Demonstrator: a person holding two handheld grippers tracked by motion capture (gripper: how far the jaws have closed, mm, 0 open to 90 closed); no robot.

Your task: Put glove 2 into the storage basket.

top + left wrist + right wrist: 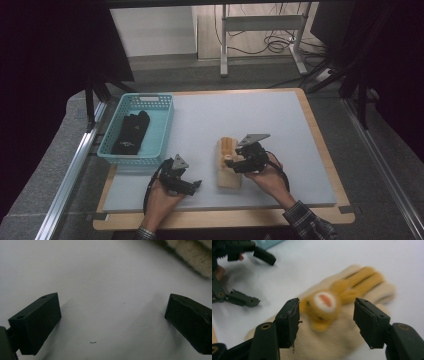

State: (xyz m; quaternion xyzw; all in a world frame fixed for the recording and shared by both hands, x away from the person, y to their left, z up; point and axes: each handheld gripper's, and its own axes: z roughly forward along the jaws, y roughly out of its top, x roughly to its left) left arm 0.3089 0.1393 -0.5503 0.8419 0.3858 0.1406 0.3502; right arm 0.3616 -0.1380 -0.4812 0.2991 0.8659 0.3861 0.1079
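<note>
A cream knitted glove [229, 167] with an orange bear face [325, 305] and orange fingers lies flat on the grey mat [210, 120], near the front middle. My right gripper [236, 162] hovers just over it, open, its jaws on either side of the bear face [326, 322]. My left gripper [192, 186] rests low over the bare mat to the left of the glove, open, with nothing between its jaws [112, 322]. The glove's fuzzy edge [192, 252] shows at the top right of the left gripper view. The left gripper [249, 277] also appears in the right gripper view.
A teal plastic basket [165, 130] stands at the mat's left edge with a black glove [131, 132] lying inside. The mat sits on a wooden board [322, 145]. A metal rail [75, 165] runs along the left side. A white table frame and cables [270, 42] stand beyond.
</note>
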